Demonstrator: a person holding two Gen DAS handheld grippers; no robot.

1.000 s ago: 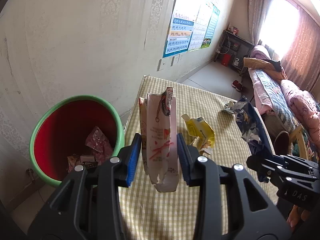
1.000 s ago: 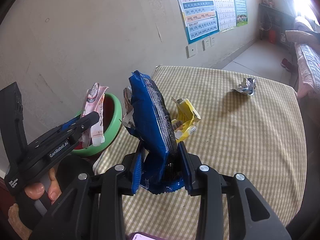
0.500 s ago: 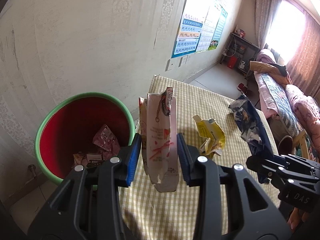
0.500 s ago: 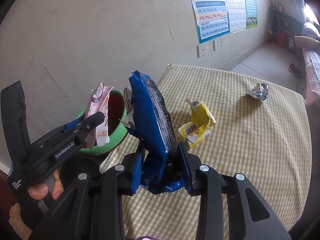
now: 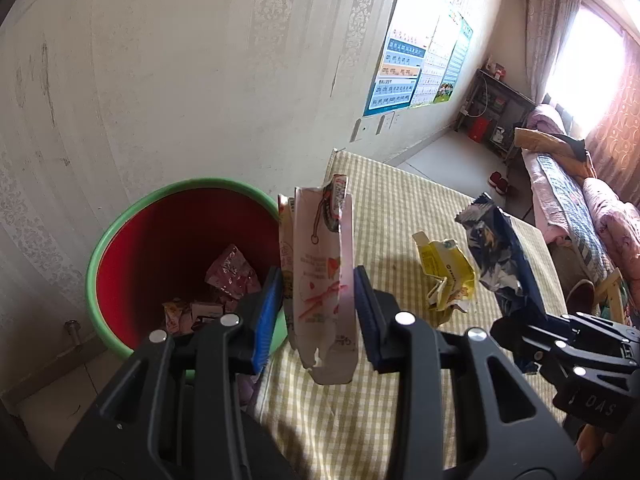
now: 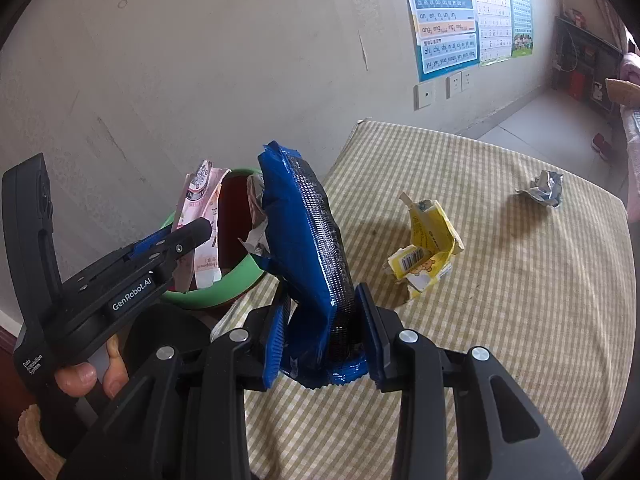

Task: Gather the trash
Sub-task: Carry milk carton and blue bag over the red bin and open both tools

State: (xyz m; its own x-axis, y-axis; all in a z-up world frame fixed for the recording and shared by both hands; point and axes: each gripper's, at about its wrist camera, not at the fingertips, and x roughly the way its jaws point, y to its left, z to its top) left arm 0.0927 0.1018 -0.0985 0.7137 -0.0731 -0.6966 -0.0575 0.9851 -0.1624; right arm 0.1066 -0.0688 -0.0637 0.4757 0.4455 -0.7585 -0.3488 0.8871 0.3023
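Observation:
My left gripper is shut on a pink-and-white paper wrapper, held upright over the table's left edge, right beside the bin. The bin is red inside with a green rim and has several wrappers at its bottom. My right gripper is shut on a blue foil snack bag, held upright above the table's near left corner. In the right wrist view the left gripper and its pink wrapper hang in front of the bin. A crumpled yellow carton lies on the checked tablecloth.
A crumpled silver wrapper lies far right on the table. The wall with posters stands behind the bin and table. A bed with bedding runs along the right. A hand holds the left gripper's handle.
Both grippers have shifted left toward the bin with their wrappers still held; the bin and the yellow carton sit further right in both views.

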